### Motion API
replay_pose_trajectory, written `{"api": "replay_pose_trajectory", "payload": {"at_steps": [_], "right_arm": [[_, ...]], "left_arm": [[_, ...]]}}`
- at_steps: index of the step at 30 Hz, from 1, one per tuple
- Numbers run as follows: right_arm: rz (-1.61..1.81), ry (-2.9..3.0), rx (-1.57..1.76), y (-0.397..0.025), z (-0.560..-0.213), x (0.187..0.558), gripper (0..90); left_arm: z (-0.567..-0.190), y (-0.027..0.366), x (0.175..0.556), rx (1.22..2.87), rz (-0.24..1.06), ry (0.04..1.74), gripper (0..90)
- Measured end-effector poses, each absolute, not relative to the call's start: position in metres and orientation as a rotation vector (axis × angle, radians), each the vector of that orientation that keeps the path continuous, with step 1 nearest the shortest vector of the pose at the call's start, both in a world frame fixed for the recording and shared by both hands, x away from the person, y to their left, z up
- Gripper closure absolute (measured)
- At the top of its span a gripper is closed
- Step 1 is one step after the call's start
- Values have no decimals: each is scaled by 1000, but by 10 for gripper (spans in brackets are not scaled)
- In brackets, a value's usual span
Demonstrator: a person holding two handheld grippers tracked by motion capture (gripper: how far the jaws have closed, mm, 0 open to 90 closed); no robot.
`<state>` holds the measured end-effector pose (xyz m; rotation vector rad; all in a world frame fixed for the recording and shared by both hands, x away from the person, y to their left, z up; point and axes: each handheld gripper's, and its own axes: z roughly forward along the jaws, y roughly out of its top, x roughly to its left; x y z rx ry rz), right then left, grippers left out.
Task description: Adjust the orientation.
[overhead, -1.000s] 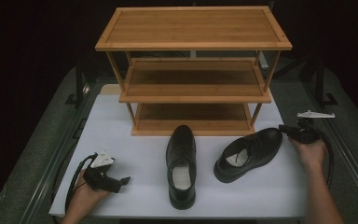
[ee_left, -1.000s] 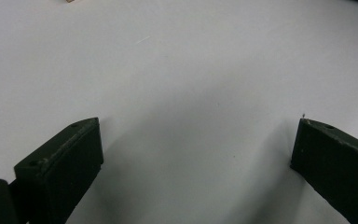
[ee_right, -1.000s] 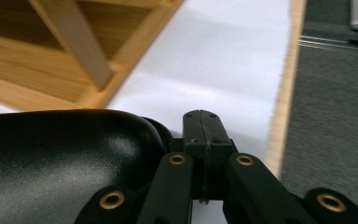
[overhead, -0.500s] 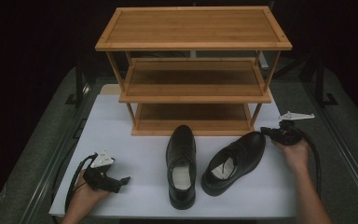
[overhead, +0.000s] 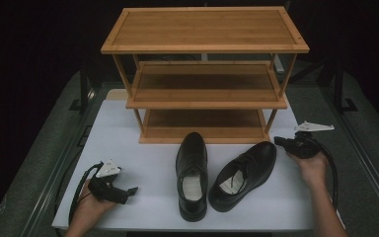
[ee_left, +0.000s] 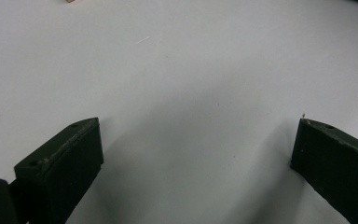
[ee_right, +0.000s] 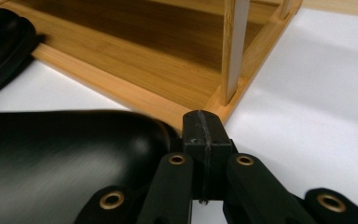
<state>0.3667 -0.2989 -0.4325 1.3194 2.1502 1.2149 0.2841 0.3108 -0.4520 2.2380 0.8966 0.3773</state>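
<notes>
Resting on the white desk (overhead: 143, 148) before the bamboo shoe rack (overhead: 205, 74), the angled black dress shoe (overhead: 244, 173) has its toe beside the right gripper (overhead: 282, 141), jaws pressed together empty, while the left gripper (overhead: 131, 191) lies wide open, empty.
</notes>
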Motion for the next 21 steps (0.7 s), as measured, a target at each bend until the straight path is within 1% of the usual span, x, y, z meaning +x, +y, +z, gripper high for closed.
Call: {"api": "replay_pose_trajectory", "payload": {"at_steps": [1, 2, 3, 4, 5, 11, 21], "right_arm": [[1216, 2146, 1311, -300, -430, 356, 900], [1216, 2146, 1311, -300, -430, 356, 900], [1203, 2152, 1302, -301, -430, 346, 900], [1203, 2152, 1302, -301, -430, 346, 900], [1202, 2149, 1295, -301, -431, 335, 900], [1209, 2164, 1282, -296, -433, 306, 900], [1239, 2241, 1283, -284, -449, 275, 900]], "left_arm": [[-452, 311, 284, 2239, 377, 896, 13], [-452, 311, 284, 2239, 377, 896, 13], [-452, 311, 284, 2239, 377, 896, 13], [-452, 311, 284, 2239, 377, 896, 13], [-452, 311, 284, 2239, 377, 896, 13], [-452, 311, 284, 2239, 377, 896, 13], [-452, 311, 284, 2239, 377, 897, 13]]}}
